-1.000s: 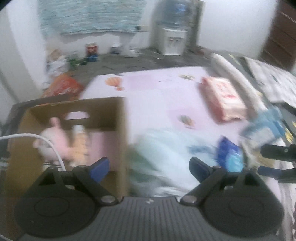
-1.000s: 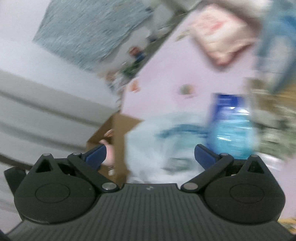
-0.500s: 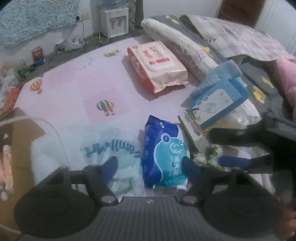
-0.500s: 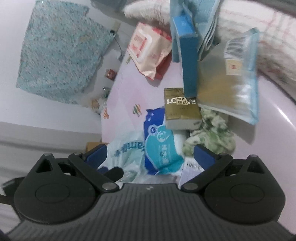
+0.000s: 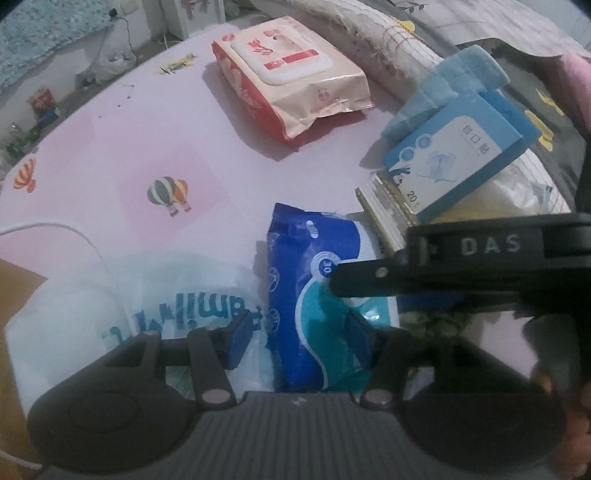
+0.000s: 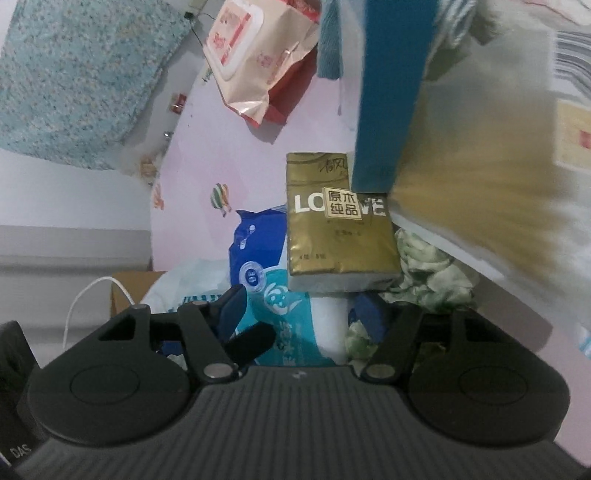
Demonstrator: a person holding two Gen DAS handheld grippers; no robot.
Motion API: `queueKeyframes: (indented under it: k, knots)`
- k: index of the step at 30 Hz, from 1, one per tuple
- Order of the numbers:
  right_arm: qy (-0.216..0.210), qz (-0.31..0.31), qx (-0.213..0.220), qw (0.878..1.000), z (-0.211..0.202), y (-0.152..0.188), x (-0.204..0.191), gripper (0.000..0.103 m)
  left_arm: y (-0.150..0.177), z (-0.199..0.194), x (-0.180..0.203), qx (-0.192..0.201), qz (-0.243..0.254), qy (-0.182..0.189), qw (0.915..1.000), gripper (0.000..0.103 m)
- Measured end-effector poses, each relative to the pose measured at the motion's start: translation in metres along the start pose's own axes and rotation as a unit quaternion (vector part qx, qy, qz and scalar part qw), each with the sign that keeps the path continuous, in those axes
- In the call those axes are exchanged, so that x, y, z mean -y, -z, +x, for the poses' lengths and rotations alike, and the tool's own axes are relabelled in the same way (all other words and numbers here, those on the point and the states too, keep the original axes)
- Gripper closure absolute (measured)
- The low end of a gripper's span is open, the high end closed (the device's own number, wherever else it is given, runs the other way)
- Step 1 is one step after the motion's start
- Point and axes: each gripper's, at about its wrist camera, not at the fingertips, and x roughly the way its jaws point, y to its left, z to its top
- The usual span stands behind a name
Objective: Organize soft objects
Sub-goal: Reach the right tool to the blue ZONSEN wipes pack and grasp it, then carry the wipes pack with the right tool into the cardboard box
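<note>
A blue tissue pack (image 5: 317, 310) lies on the pink mat (image 5: 147, 155). My left gripper (image 5: 301, 328) is open, its fingers on either side of the pack's near end. My right gripper (image 6: 303, 310) is open too, over the same blue pack (image 6: 280, 295); it crosses the left wrist view as a dark bar from the right. A gold tissue pack (image 6: 336, 236) lies just beyond, with a green patterned cloth (image 6: 432, 273) at its right. A white plastic bag (image 5: 147, 295) lies left of the blue pack.
A pink wet-wipes pack (image 5: 291, 77) lies farther back on the mat. A blue box (image 5: 461, 158) leans on a pile at the right, over a clear pouch. A cardboard box corner (image 6: 133, 291) sits at the left. A rolled blanket (image 5: 373, 33) borders the mat's far right.
Both grippers swung from the cardboard box side to the pile and came closer to the blue tissue pack. The right gripper has moved in over the pack, in front of the left camera.
</note>
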Motion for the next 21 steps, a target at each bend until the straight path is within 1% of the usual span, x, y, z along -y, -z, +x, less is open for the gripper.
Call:
queueKeyframes:
  k: [3,6,7,9,10,11,14,17,21]
  knots:
    - [0.006,-0.001,-0.005,1.0,0.007,-0.007,-0.002,0.035,-0.003,0.004,-0.002,-0.004,0.0,0.01,0.9999,0.044]
    - [0.012,-0.002,-0.011,1.0,0.02,-0.009,-0.009,0.03,-0.007,0.008,-0.003,-0.008,-0.002,0.021,0.9997,0.045]
    - [0.008,-0.001,-0.011,1.0,0.021,-0.01,-0.01,0.027,-0.008,0.009,-0.004,-0.008,-0.006,0.028,0.9996,0.047]
    - [0.006,-0.003,-0.013,1.0,0.025,-0.011,-0.014,0.026,-0.009,0.009,-0.002,-0.01,-0.011,0.042,0.999,0.048]
    - [-0.001,-0.003,-0.013,1.0,0.025,-0.011,-0.014,0.026,-0.008,0.008,0.001,-0.008,-0.009,0.037,0.9992,0.048]
    - [-0.01,-0.001,-0.013,1.0,0.026,-0.011,-0.015,0.027,-0.007,0.006,0.004,-0.004,-0.004,0.032,0.9995,0.048]
    - [-0.016,-0.007,-0.01,1.0,0.025,-0.009,-0.02,0.031,-0.004,-0.002,0.009,0.006,0.004,0.028,0.9996,0.049]
    - [-0.029,-0.001,-0.008,1.0,0.013,-0.009,-0.016,0.035,-0.002,-0.012,0.009,0.013,0.003,0.032,0.9994,0.049]
    - [-0.044,-0.003,-0.002,0.999,-0.004,-0.003,-0.018,0.036,0.001,-0.03,0.011,0.03,0.007,0.033,0.999,0.049]
